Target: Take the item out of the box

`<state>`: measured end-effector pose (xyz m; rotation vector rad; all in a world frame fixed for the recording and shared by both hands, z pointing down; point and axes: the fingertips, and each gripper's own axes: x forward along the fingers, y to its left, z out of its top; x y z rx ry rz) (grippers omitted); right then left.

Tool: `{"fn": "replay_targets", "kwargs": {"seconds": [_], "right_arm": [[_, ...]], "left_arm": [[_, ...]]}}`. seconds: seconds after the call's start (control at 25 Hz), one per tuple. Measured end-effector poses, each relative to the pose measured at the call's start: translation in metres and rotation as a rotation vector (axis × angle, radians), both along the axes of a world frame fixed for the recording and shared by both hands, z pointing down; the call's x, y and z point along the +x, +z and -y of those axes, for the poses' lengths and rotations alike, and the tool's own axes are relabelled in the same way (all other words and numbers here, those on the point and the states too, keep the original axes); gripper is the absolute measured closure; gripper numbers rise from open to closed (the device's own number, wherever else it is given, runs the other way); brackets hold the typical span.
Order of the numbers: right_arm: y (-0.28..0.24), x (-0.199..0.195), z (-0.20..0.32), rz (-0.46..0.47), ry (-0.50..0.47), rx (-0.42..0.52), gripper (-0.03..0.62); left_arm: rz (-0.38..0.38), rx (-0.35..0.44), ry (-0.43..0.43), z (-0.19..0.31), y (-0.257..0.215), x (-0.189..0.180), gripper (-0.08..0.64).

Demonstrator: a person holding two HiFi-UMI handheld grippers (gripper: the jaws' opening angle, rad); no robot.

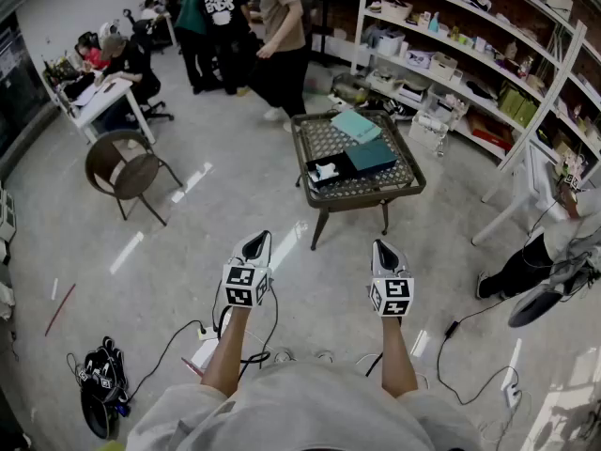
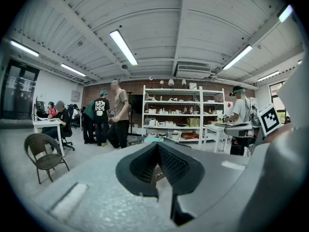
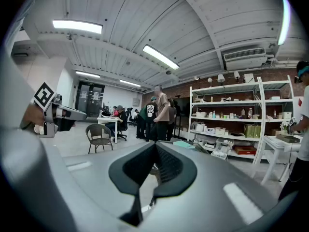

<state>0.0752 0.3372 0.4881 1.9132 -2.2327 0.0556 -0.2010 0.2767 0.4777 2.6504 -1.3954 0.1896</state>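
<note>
Left tool [image 1: 254,244] and right tool [image 1: 384,250] — both pressed together, empty — hang well short of the box [image 1: 369,157].

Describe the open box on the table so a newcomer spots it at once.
Find the low woven table in the middle of the floor. The open box sits at its near left edge, beside a dark teal flat box, with a pale teal flat box behind them. It alone is black and uncovered, showing a white item inside.
</note>
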Motion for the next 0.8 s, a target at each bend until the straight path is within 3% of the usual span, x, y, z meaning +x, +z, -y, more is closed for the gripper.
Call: {"fn": "replay_targets", "kwargs": {"seconds": [0.8], "right_arm": [[0.000,0.024,0.003,-0.012,-0.009,0.039,0.592]], "left_arm": [[0.003,-0.027,-0.018,-0.001,0.005,0.026,0.557]]}}
